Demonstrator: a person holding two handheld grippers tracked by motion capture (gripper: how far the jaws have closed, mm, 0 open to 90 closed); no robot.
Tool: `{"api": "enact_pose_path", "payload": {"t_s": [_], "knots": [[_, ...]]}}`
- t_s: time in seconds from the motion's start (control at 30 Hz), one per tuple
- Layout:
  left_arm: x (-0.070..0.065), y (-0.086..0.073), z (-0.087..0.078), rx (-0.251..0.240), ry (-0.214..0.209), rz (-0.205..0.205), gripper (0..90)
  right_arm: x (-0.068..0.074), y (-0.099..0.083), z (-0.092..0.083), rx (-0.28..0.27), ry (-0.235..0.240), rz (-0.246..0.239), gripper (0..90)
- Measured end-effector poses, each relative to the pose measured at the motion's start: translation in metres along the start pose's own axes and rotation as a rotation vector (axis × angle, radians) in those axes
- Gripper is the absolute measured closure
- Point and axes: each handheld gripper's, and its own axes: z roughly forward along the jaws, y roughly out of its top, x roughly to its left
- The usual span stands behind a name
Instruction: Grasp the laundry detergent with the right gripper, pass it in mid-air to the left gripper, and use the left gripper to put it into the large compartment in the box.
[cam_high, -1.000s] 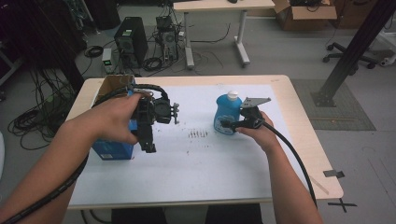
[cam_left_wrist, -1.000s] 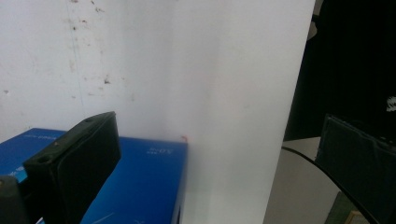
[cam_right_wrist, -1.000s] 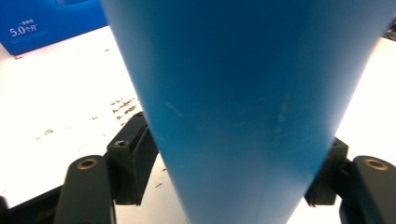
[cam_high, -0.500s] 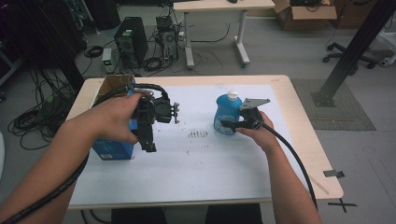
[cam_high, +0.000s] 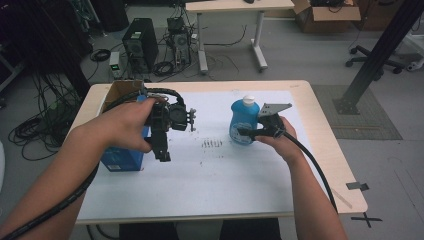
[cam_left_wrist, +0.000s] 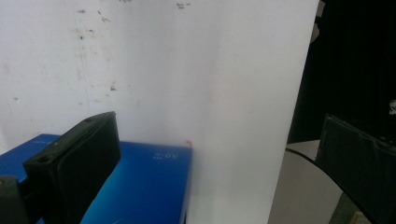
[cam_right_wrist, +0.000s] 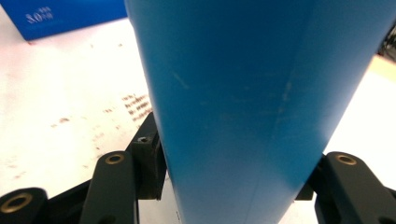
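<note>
blue bottle (cam_right_wrist: 261, 93) sits pinched, seemingly, between right fingers (cam_right_wrist: 147, 163); left fingers (cam_left_wrist: 74, 168) spread.

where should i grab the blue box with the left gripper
Probably across its narrow width, coming from above. The box lies flat on the table with its top bare, and the left gripper hangs open beside its right edge.

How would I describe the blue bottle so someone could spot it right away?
On the white-covered table, look right of centre, at the right gripper. Between its jaws stands the blue bottle: rounded, white-capped, unlike the flat-sided blue box at the left.
</note>
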Motion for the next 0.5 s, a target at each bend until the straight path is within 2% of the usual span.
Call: {"api": "enact_pose_path", "payload": {"t_s": [0.23, 0.3, 0.5], "knots": [[0.001, 0.005, -0.004, 0.0, 0.006, 0.006, 0.2, 0.008, 0.02, -0.021, -0.021, 0.025, -0.053, 45.2], [0.002, 0.007, -0.005, 0.005, 0.007, 0.009, 0.2, 0.014, 0.029, -0.031, -0.016, 0.055, -0.066, 45.2], [0.004, 0.009, -0.009, 0.004, 0.01, 0.008, 0.2, 0.031, 0.047, -0.045, -0.012, 0.101, -0.112, 45.2]]}}
